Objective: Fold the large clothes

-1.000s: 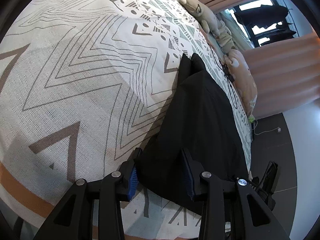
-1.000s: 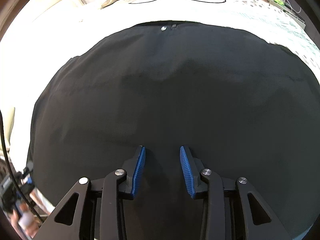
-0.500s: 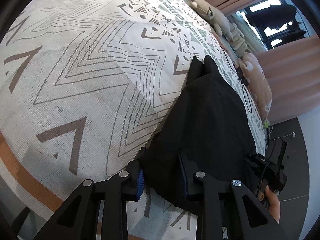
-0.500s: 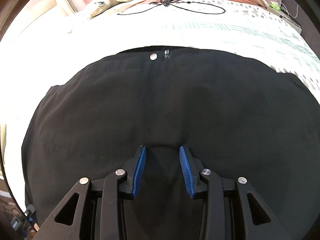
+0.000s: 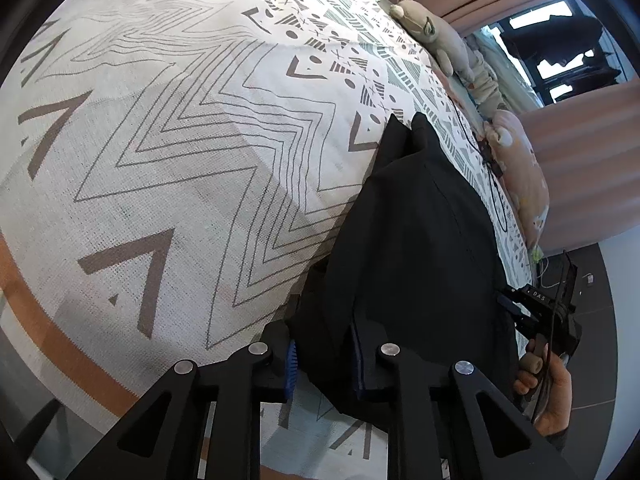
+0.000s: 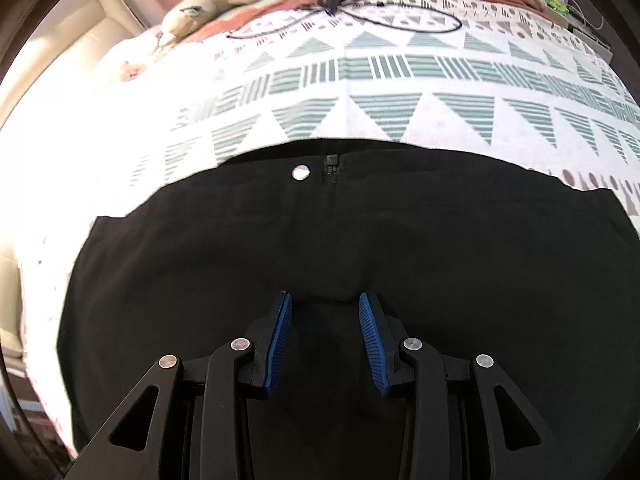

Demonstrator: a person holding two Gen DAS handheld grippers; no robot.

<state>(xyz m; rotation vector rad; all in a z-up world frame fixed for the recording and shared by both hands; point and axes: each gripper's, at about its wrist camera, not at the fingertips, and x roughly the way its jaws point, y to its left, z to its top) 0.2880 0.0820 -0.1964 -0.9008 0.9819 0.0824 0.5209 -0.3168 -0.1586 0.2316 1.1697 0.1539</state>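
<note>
**Left tongs closing on the hem end as the right pair drew back**

The black fabric trousers (image 5: 416,240) lay spread on the bed's white woven cover with grey zigzag and triangle patterns (image 5: 168,168), waistband towards the pillows, its silver button (image 6: 300,172) showing. A second before, the left tongs (image 5: 322,360) had stood wider around the near corner of the cloth; now the jaws were closing, dark fabric bunched between the blue pads, though not yet plainly clamped. The right tongs (image 6: 325,334) had kept the same moderate spread, hovering over the seat of the trousers with nothing pinched that I could see, and had pulled back, so more patterned cover showed beyond the waistband. A person's hand (image 5: 550,392) gripped that tool's handle. To my eye, a fold lengthwise or hem-to-waist was being set up, starting from the left grasp.
</note>
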